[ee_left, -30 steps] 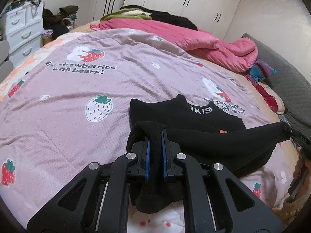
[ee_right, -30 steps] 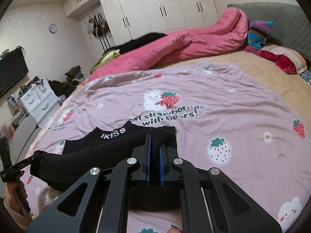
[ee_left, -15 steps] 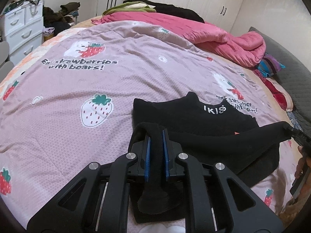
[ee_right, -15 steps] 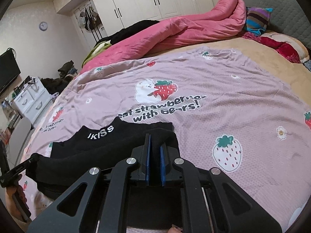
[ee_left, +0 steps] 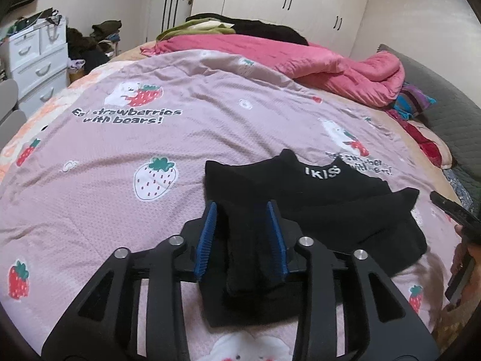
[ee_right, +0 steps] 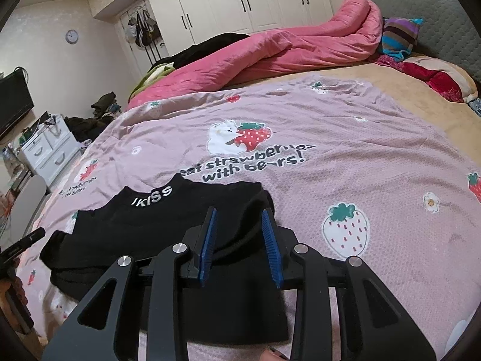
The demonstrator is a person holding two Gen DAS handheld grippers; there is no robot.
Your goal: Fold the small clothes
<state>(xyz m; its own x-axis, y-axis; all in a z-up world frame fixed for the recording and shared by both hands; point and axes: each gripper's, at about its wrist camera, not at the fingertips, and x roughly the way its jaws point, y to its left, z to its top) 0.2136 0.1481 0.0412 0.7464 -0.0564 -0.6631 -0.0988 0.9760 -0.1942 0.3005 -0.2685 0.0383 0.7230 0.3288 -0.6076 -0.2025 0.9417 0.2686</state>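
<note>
A small black garment [ee_left: 324,204] with white "IKISS" lettering lies folded over on the pink strawberry bedspread [ee_left: 150,138]. It also shows in the right wrist view [ee_right: 150,225]. My left gripper [ee_left: 242,207] is open, its blue pads on either side of the garment's left folded edge, which lies slack between them. My right gripper [ee_right: 239,213] is open over the garment's right folded edge. The right gripper's tip [ee_left: 451,210] shows at the left view's right edge.
A rumpled pink duvet [ee_right: 285,51] lies across the far side of the bed, with dark clothes behind it. A striped pillow [ee_right: 399,34] and grey headboard [ee_right: 445,21] sit at right. White drawers [ee_left: 39,63] stand off the bed's left.
Both grippers were shut on the garment's lifted edge; they brought it forward over the lower layer and opened. The fold now lies slack on the bed.
</note>
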